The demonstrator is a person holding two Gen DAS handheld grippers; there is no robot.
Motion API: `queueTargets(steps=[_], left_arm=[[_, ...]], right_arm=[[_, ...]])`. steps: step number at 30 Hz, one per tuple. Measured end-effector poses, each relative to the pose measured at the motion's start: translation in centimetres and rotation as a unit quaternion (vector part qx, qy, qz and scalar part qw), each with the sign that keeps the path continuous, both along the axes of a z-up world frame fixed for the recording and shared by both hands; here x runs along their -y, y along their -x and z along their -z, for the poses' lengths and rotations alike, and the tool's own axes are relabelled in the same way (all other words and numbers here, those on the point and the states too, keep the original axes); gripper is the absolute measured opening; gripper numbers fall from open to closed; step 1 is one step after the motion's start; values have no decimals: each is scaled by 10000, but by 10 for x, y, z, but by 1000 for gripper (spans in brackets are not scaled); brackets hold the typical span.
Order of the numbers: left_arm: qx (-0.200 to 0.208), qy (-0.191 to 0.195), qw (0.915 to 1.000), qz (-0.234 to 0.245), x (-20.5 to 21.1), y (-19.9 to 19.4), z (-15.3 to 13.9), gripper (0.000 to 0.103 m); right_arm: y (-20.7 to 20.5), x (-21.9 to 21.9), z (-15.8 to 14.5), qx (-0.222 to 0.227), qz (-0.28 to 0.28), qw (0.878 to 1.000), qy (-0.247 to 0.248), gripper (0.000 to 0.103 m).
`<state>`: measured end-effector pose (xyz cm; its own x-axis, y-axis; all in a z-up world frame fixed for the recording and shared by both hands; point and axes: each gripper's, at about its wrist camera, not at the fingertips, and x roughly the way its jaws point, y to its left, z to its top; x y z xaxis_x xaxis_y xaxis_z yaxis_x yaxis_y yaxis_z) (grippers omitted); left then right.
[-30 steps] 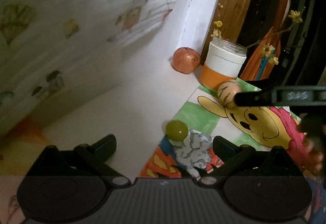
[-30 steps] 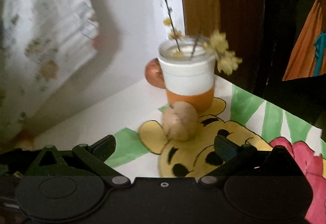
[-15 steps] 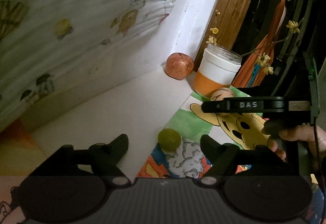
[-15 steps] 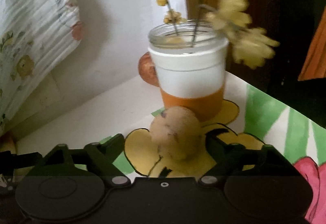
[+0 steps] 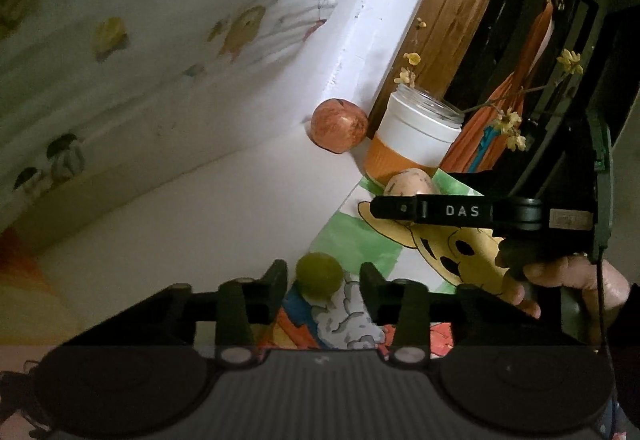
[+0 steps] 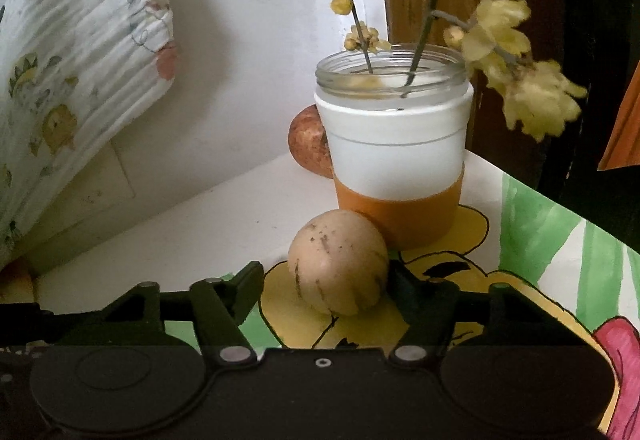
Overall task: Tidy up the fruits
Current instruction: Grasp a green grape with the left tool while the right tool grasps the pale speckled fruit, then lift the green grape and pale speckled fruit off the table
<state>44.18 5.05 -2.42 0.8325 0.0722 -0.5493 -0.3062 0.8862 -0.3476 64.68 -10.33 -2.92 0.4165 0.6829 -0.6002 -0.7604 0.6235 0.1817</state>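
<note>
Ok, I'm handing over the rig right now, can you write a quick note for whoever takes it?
Left gripper: jaws closing around the green fruit; small gaps on both sides, not gripped yet.
Right gripper: jaws closing on the tan striped fruit; the right finger looks to be touching it, the left is still apart.
Both fruits sit on the cartoon drawing. The tan one is just in front of the flower jar. The red apple lies behind the jar, by the wall.
Done: nothing lifted.
Left: finish both grips, move the fruits, then deal with the apple. Mind the jar.
</note>
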Motion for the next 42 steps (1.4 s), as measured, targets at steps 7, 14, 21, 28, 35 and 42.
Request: queueTargets(steps=[7, 14, 21, 28, 35, 42], left_arm=[[3, 45, 10000, -33, -1, 1, 1, 37], [-3, 84, 9999, -81, -3, 2, 1, 32], [10, 124, 9999, -80, -4, 2, 1, 32], [6, 133, 9999, -89, -5, 2, 1, 30], [-16, 82, 9999, -55, -4, 1, 1, 31], [-22, 65, 10000, -33, -4, 0, 1, 29]], right_arm=[[4, -9, 2, 130, -82, 9999, 28, 54], [12, -20, 2, 199, -248, 9995, 50, 53], [23, -22, 0, 152, -588, 9981, 69, 53], [30, -24, -6, 97, -516, 9985, 123, 53], [38, -22, -12, 68, -570, 9981, 202, 53], [45, -16, -16, 36, -567, 9982, 191, 53]])
